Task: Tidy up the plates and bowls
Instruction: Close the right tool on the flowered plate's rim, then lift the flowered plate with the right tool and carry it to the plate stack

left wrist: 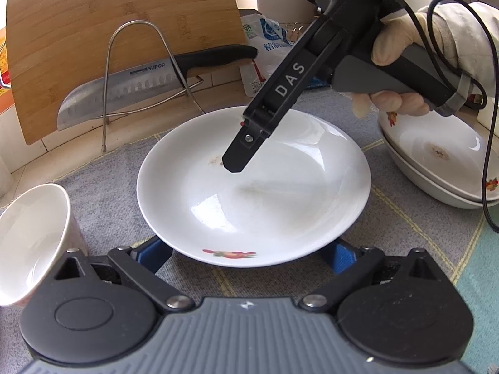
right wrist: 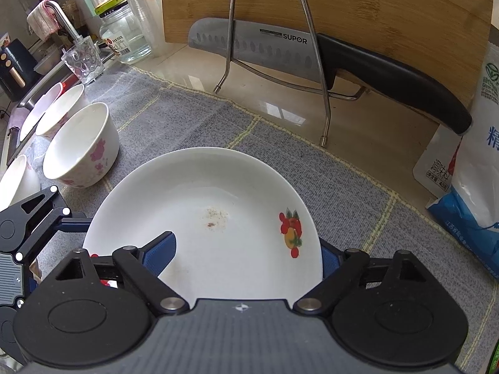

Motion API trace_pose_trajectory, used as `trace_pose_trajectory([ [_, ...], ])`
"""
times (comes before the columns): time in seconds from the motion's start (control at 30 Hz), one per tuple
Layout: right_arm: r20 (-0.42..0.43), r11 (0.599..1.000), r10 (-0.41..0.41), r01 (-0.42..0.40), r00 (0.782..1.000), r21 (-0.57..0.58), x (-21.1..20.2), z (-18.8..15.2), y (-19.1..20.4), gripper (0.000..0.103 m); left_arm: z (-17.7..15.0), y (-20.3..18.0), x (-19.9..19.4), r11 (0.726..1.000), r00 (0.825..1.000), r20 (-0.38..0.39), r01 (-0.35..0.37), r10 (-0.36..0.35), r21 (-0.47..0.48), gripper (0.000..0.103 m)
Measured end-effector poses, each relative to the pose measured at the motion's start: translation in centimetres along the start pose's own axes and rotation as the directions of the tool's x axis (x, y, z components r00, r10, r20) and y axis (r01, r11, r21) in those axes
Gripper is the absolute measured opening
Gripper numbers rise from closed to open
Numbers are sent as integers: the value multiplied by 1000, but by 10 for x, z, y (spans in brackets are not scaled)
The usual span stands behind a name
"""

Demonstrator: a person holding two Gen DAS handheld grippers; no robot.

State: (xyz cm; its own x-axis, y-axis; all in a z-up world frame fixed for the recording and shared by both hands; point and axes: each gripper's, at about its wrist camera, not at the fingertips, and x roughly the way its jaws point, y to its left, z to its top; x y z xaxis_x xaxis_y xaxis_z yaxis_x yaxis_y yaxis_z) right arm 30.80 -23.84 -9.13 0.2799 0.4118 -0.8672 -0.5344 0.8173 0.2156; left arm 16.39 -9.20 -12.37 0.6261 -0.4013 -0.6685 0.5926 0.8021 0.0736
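Right claw (right wrist: 249,251): jaws straddle the plate's (right wrist: 205,205) rim, one blue pad inside, one outside; not visibly pinching.
Left claw (left wrist: 246,257): wide open at the plate's near edge, holding nothing.
Advice: seat the rim deep before lifting.
Plate: on grey cloth (right wrist: 312,168).
Beyond: bowls (right wrist: 81,146), knife (right wrist: 280,50), board (right wrist: 374,3).

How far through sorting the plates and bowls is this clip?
Early to midway. Done: two plates sit stacked at the right. In hand: the right gripper straddles the white plate's rim, fingers not clearly pressing. Left: bowls stand loose, unstacked.
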Motion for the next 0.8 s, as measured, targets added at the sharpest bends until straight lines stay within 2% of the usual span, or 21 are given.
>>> trace_pose_trajectory([
  [0.47,-5,999,12,-12,1000,35,-3,-2,-1,94,2,0,-4,1000,1000,-12,11,-11,5,99],
  [0.8,5,998,34,-34,999,58,-16,-8,9,94,0,-1,-20,1000,1000,-17,20,-20,9,99],
])
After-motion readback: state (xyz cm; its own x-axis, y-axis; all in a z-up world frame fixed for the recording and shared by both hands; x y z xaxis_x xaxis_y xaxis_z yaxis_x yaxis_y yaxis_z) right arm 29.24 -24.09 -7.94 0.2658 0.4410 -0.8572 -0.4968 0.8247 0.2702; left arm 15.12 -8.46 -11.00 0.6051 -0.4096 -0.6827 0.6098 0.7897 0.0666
